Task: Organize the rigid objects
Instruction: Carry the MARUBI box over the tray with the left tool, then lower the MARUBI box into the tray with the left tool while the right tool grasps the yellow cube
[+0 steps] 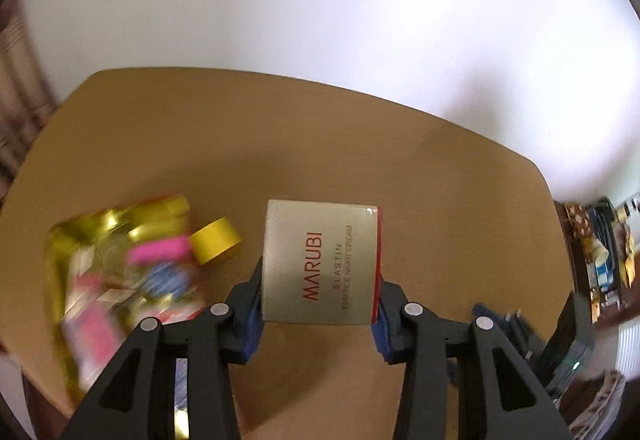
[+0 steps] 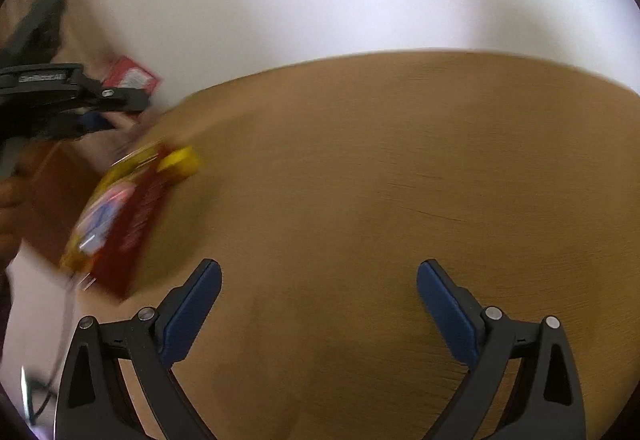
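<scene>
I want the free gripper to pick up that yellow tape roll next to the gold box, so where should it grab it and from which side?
Take the yellow tape roll across its two flat faces, coming down from above on the side away from the gold box. It appears to stand on edge close beside the box, so its curved band would likely slip between the pads. The right gripper is open and empty.

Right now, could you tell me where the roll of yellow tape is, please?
In the left wrist view, the yellow tape lies on the wooden table, left of the cream box held in the left tongs, beside the gold tray.
</scene>
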The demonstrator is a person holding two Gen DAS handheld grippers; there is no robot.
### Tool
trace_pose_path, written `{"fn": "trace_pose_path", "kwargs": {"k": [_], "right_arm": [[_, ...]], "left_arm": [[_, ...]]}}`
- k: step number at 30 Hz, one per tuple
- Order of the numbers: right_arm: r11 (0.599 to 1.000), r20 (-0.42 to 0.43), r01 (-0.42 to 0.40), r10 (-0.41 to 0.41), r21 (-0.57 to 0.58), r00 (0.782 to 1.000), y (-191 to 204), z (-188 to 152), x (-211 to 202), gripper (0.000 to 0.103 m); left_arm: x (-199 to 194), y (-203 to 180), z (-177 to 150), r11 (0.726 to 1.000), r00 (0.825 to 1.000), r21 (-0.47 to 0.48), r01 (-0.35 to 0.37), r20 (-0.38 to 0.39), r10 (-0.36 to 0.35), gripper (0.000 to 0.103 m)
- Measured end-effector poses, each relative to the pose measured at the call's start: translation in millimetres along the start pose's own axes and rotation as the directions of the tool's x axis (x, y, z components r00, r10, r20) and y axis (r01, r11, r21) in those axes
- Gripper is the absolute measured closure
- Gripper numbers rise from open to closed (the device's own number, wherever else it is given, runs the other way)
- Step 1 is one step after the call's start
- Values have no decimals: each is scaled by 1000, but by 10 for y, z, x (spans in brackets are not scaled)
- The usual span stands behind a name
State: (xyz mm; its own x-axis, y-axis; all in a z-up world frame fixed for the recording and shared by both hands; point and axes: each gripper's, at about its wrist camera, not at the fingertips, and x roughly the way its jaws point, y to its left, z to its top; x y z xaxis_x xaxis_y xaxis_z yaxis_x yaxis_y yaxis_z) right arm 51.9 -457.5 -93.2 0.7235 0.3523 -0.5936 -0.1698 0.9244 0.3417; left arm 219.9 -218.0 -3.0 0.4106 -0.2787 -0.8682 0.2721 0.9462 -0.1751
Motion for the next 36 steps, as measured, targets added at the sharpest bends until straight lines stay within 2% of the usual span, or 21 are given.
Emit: {"fn": "trace_pose_path", "kwargs": {"k": [2,4,6,8,9,11,12,13,17,19,22,23,33,35,36], "right_arm": [[984,-30,-41,36,-175,999,273,156,77,5],[947,-44,-60,49,-315,998,497,345,229,6],[903,-81,-117,91,-414,992,654,559,483,6],[867,-126,-146,98,-476,987,766,738,769,11],[853,-161,-172,106,-493,981,805,825,930,14],[837,-205,-190,96,-512,974,846,943,1226,17],[832,-226,-204,97,-516,969,877,989,1354,29],[829,-246,-223,107,-513,963,892,1033,1449,35],[787,-265,-252,117,-563,957,1030,1148,1725,35],[763,-297,-294,139,-576,945,1090,1190,1821,35],[720,-301,-298,129,-627,945,1180,1256,1912,34],[708,-317,-316,135,-631,939,1194,1287,1962,34],[634,-395,-391,144,-667,907,1311,1366,2216,35],[637,-410,-412,161,-651,898,1319,1386,2284,42],[641,-412,-415,164,-646,896,1343,1395,2322,53]], "left_arm": [[-184,277,-177,999,1000,-45,-30,1,30,59],[-332,562,-340,993,998,-103,-61,-9,61,59],[-371,654,-388,986,998,-151,-70,-7,69,59],[-542,935,-453,979,997,-188,-80,-2,81,59],[-653,1073,-533,974,996,-208,-85,4,87,59],[-741,1112,-608,967,995,-239,-91,8,96,59],[-803,1098,-622,964,995,-248,-92,9,97,59],[-755,1116,-593,962,995,-258,-91,9,97,59],[-874,1235,-698,958,995,-271,-92,6,97,58],[-869,1263,-693,957,995,-275,-92,4,97,58],[-810,1292,-718,955,995,-279,-98,1,102,58],[-780,1309,-713,955,995,-282,-95,-2,99,58],[-572,1435,-703,949,995,-298,-102,-32,97,58],[-555,1437,-701,950,995,-298,-99,-36,92,58],[-548,1430,-703,950,995,-296,-102,-40,95,58]]}}
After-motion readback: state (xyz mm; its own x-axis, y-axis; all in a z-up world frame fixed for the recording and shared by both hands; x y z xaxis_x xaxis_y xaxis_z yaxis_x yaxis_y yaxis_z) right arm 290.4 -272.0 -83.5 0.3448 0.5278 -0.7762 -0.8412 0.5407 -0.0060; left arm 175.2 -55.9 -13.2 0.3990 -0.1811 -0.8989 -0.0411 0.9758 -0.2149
